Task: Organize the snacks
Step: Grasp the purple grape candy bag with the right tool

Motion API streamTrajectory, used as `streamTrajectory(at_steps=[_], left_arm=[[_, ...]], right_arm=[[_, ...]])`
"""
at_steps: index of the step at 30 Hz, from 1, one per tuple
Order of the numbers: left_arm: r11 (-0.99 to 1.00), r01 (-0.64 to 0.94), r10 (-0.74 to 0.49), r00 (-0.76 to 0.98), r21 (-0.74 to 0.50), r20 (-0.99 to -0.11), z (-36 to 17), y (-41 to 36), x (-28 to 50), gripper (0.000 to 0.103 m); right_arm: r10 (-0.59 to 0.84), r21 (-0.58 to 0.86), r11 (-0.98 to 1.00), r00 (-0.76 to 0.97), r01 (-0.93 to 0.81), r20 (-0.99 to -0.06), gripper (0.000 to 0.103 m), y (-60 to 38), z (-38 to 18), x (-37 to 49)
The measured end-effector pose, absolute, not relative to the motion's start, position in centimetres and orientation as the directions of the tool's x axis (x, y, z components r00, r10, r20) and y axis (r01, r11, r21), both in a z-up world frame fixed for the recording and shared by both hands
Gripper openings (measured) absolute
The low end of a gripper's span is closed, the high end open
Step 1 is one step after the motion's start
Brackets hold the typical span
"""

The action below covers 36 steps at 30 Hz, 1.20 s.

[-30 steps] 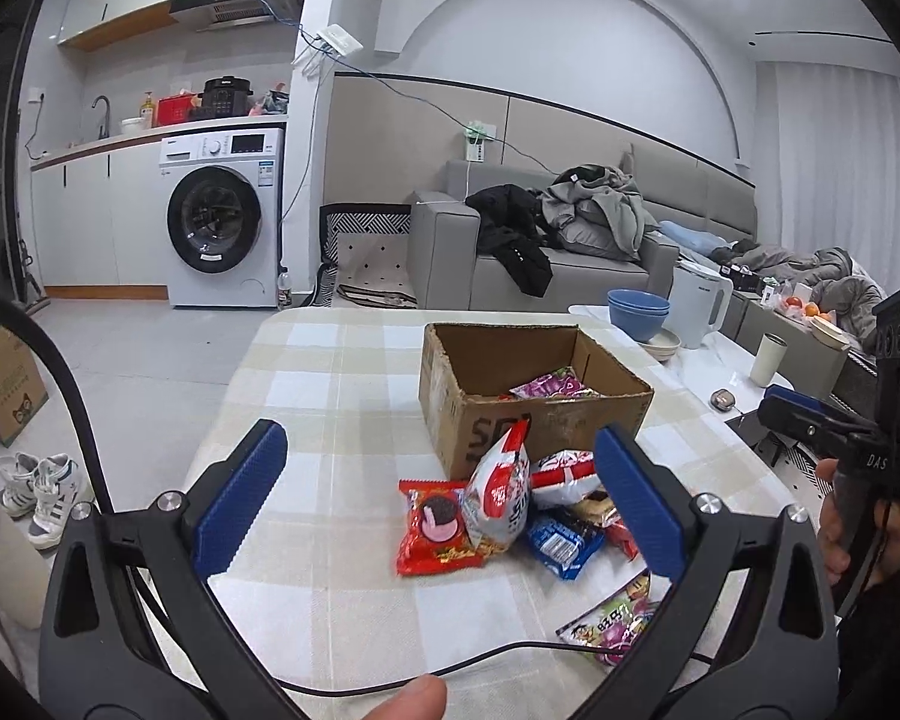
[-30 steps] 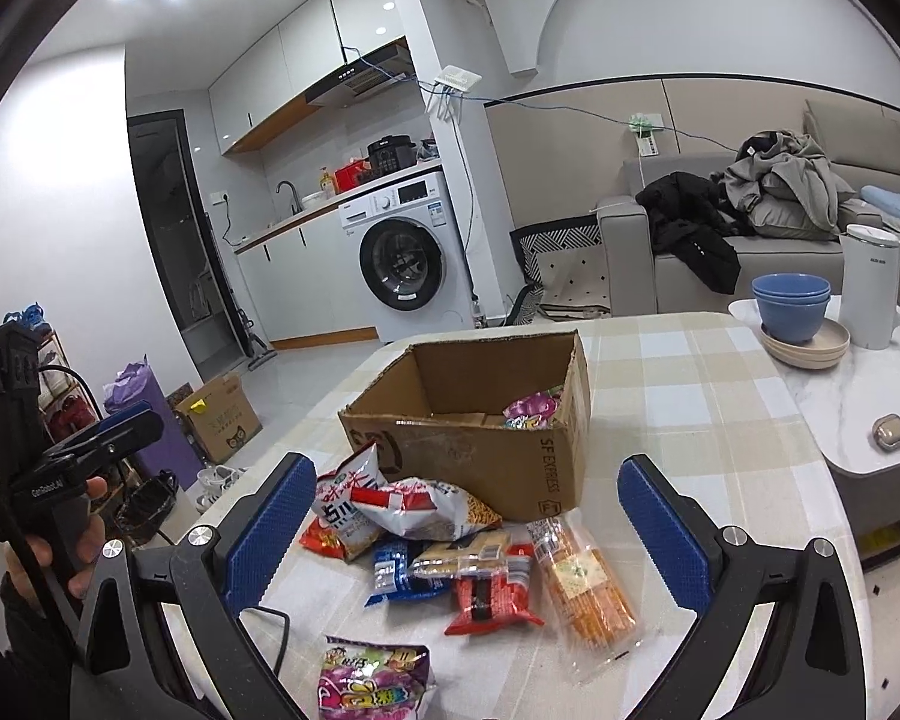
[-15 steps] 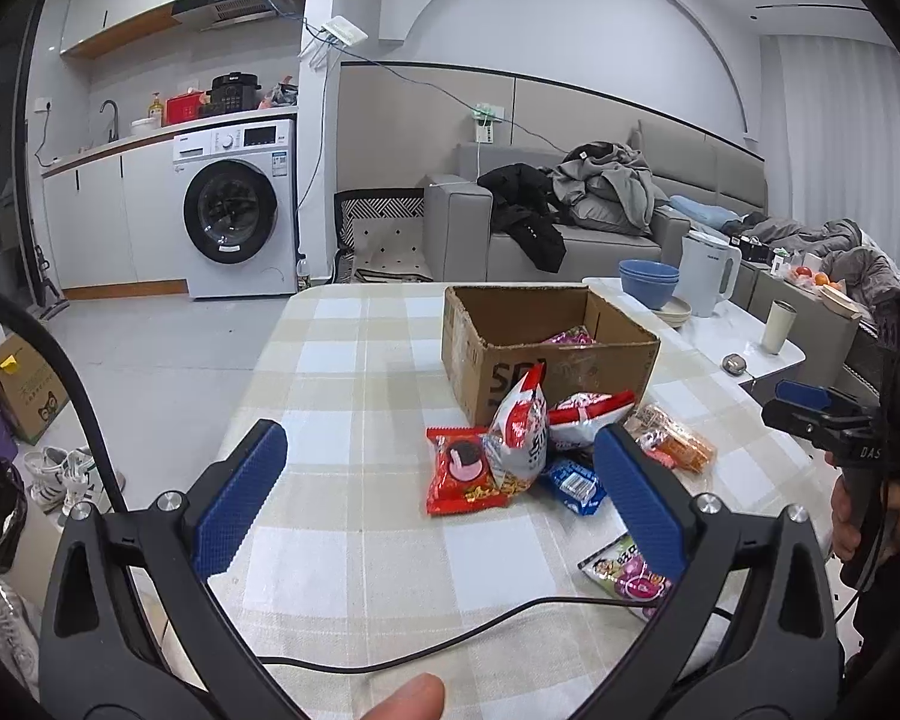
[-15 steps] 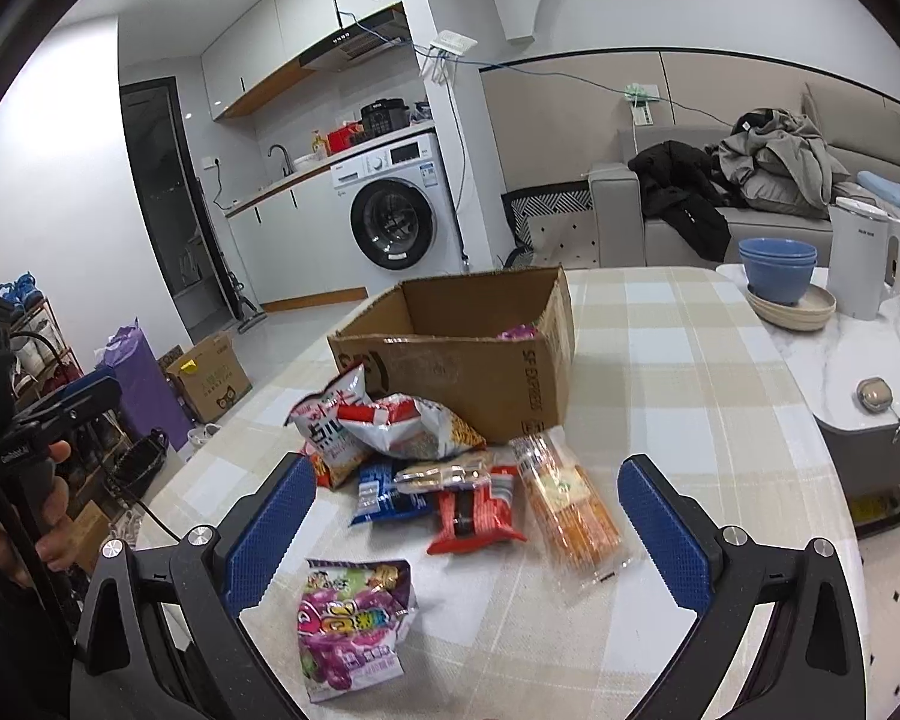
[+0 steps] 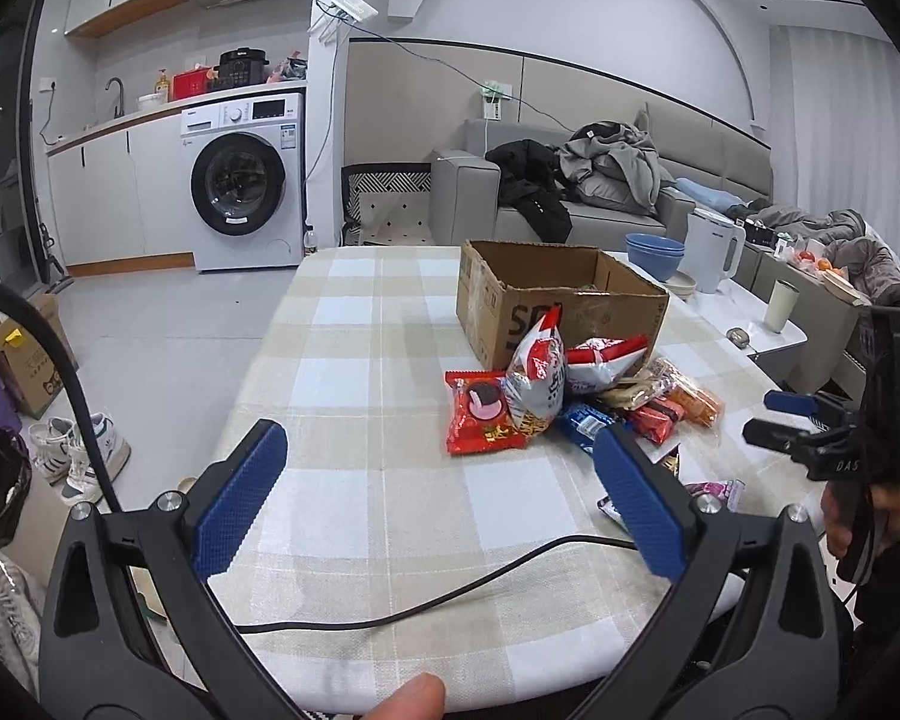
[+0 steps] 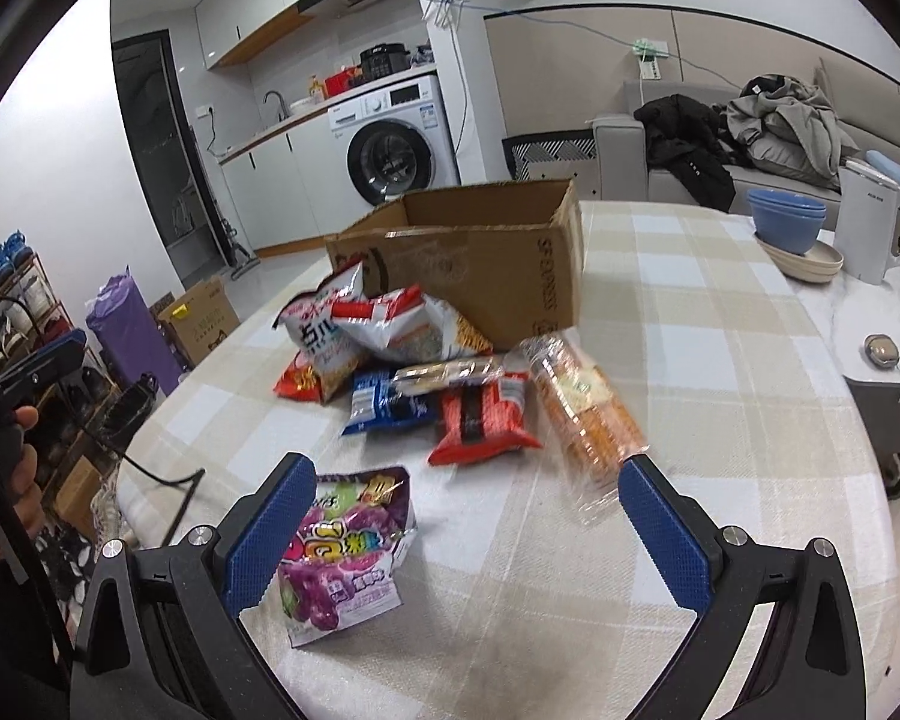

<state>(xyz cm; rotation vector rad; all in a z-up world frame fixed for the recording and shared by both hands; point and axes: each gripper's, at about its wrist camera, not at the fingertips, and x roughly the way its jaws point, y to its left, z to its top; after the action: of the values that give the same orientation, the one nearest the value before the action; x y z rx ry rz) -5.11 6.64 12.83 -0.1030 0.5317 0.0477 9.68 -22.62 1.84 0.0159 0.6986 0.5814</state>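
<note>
My left gripper [image 5: 435, 474] hangs over the near edge of the tabletop [image 5: 354, 360]; its jaws stand wide apart and hold nothing. A black cable [image 5: 450, 591] lies across the cloth below them. My right gripper [image 6: 468, 516] hangs over the near right part of the tabletop; its jaws are likewise spread wide and empty.

The box [image 6: 486, 264] stands open-topped near the tabletop's middle. Snacks lie in a loose pile against its near side:
- A white-and-red bag [image 6: 324, 336] leans on the box wall, overlapping a second white bag [image 6: 414, 330].
- A blue pack [image 6: 384, 405] lies under a clear-wrapped bar [image 6: 450, 372].
- A red pack [image 6: 480, 420] lies just beside the blue pack.
- An orange cracker sleeve [image 6: 588, 414] lies to the right of the red pack.
- A red cookie pack [image 5: 480, 414] lies flat at the pile's left end, in the left view.

A purple pack [image 6: 342, 546] lies apart from the pile, nearest me, partly behind the left finger [image 6: 267, 534] of the right gripper.
</note>
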Motion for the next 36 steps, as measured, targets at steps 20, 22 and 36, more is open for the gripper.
streamTrajectory(at_steps=[20,22,36], left_arm=[[0.993,-0.013,-0.053,0.825,-0.113,-0.562,8.6,3.4,2.2,0.102],[0.993,-0.011,-0.056,0.821,-0.114,-0.568,8.4,3.4,2.9,0.102],[0.994,-0.016,-0.053,0.803,-0.111,-0.594,6.4,3.6,5.9,0.102]], right_arm=[[0.513,0.137,0.769,0.475,-0.625,-0.715,0.103,-15.2,-2.3,8.1],[0.512,0.132,0.764,0.469,-0.632,-0.719,0.103,-14.8,-2.5,7.9],[0.449,0.055,0.761,0.465,-0.646,-0.763,0.099,-11.9,-4.1,7.8]])
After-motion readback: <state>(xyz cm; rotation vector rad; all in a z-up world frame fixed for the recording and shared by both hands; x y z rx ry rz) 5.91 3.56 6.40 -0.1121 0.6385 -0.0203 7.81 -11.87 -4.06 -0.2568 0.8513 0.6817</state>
